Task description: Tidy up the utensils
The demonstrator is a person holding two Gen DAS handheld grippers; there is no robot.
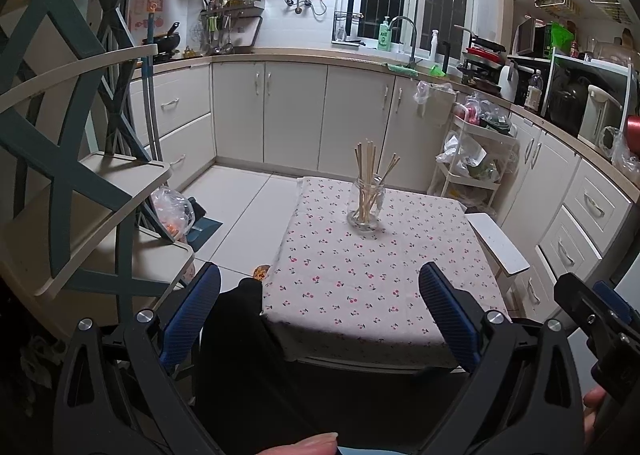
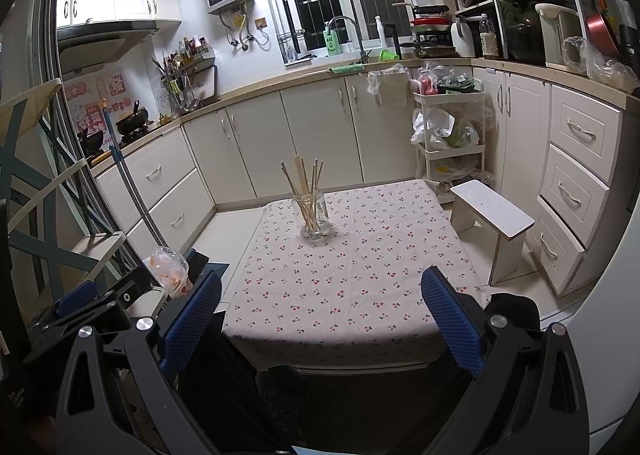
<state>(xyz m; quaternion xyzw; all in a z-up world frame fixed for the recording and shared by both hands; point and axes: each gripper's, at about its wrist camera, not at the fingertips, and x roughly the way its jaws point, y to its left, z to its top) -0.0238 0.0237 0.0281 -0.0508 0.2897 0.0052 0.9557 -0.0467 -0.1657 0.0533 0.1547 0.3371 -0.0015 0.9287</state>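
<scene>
A clear glass jar (image 1: 366,207) stands upright on the far part of the small table with the cherry-print cloth (image 1: 360,283). Several wooden chopsticks (image 1: 366,171) stand in it, fanned out. The jar (image 2: 316,217) and chopsticks (image 2: 306,183) also show in the right wrist view, on the same cloth (image 2: 352,287). My left gripper (image 1: 320,295) is open and empty, held back at the table's near edge. My right gripper (image 2: 322,303) is open and empty too, at the near edge. The right gripper also shows at the right edge of the left wrist view (image 1: 600,315).
A white stool (image 2: 494,221) stands right of the table. A white trolley (image 2: 450,135) with bags is behind it. A teal and cream shelf unit (image 1: 92,191) stands on the left, with a plastic bag (image 1: 172,211) on the floor. Cabinets line the walls.
</scene>
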